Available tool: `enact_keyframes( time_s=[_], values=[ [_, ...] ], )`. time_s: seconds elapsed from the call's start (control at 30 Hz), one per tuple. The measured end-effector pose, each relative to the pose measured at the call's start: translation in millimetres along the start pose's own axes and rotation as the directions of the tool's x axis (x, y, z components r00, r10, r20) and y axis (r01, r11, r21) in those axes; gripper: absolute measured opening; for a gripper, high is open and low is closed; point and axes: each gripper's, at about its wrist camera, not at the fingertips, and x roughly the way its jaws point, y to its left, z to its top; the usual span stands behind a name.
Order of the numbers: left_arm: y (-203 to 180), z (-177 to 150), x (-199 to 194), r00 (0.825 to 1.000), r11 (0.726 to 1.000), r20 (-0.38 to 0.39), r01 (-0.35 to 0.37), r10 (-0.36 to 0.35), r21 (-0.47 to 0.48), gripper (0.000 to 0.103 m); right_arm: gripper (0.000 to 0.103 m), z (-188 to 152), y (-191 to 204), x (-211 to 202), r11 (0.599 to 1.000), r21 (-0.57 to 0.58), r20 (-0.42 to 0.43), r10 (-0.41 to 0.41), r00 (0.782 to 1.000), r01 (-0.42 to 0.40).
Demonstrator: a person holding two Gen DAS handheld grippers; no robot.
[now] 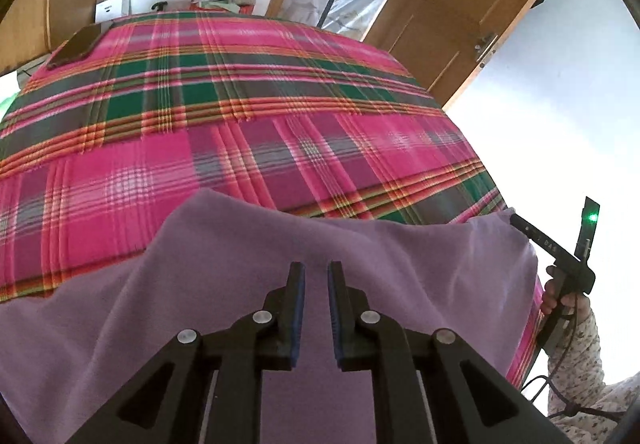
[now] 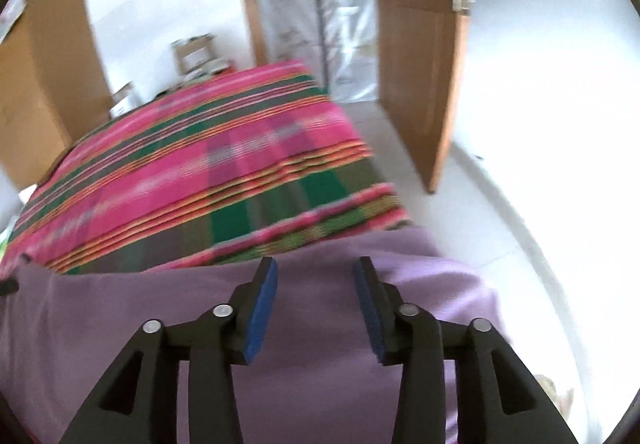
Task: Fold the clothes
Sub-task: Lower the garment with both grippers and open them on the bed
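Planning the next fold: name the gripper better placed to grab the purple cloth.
Right gripper, probably: its jaws stand wide open over the purple cloth near its far edge. The left gripper shows only a narrow gap.

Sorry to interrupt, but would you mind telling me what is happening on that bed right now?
A person is folding a lilac garment spread across the near end of a bed covered in a pink and green plaid blanket, holding a gripper in each hand. The left gripper hangs over the middle of the cloth with its jaws nearly together and nothing visibly caught between them. The right gripper is over the garment's right side, jaws wide apart, holding nothing. A dark phone lies at the blanket's far left corner.
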Motion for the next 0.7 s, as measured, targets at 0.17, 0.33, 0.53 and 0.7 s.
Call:
enact_keyframes(
  time_s=[0.17,0.33,0.53,0.7],
  values=[
    [2.4,-1.7,1.9,1.000,1.000,-0.005,-0.012,0.011,-0.026,0.012,0.045,0.4,-29.8,2.7,0.990,0.137,-0.019,-0.014,1.000,0.017],
    [13.3,-7.7,-13.6,0.999,0.996,0.028,-0.045,0.047,-0.071,0.012,0.045,0.5,-27.2,0.5,0.990,0.120,-0.024,-0.074,0.997,0.076],
    [48.6,-23.3,-51.6,0.986,0.975,0.083,-0.125,0.142,-0.184,0.012,0.045,2.2,-13.6,-19.6,0.985,0.107,0.047,-0.140,0.989,0.135],
    [82.0,-38.7,-81.5,0.965,0.936,0.103,-0.202,0.240,-0.287,0.012,0.045,9.9,29.1,-30.3,0.999,0.023,0.075,0.045,0.996,-0.047]
  ],
)
